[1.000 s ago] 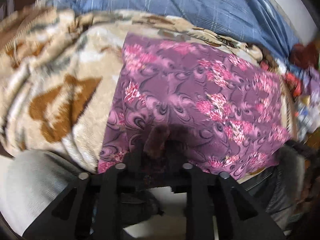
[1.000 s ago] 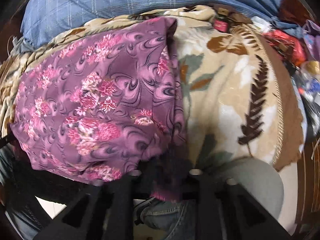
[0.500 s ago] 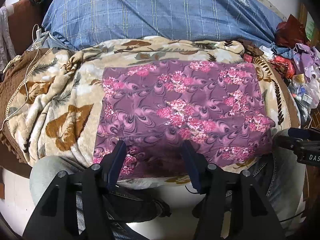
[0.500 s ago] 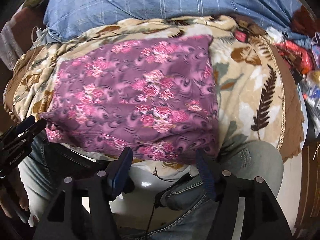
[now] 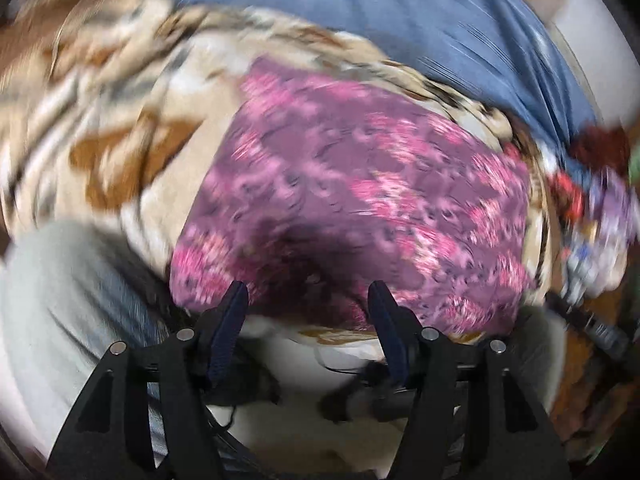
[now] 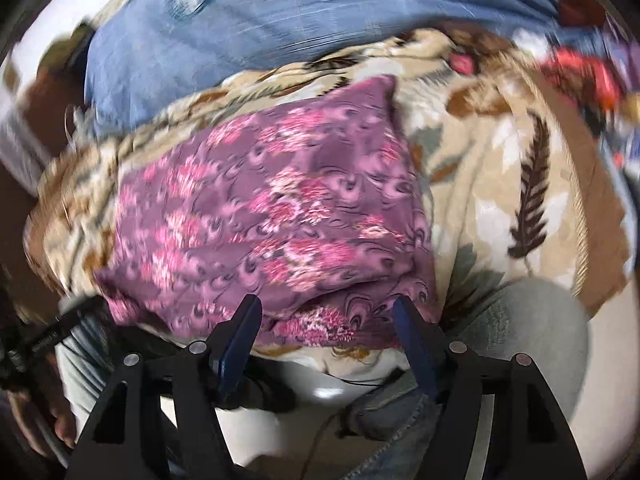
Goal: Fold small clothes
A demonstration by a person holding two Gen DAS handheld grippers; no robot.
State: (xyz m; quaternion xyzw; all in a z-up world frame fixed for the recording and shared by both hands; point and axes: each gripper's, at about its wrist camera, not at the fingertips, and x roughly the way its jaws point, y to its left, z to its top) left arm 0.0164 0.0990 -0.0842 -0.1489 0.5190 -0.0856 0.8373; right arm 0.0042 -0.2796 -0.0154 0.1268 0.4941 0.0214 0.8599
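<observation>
The purple cloth (image 6: 276,216) lies flat on the blanket (image 6: 500,184), long axis side to side. Both the left gripper (image 5: 308,312) and right gripper (image 6: 326,320) gape wide, holding nothing, its near edge just ahead of all 4 fingers.

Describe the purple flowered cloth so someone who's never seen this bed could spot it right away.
Start at the big blue checked pillow, then come down onto the beige plush blanket with brown leaves. The purple cloth with pink flower clusters lies flat on that blanket, near its front edge. It is the only purple-and-pink patterned piece there, smooth where the blanket is fluffy.
</observation>
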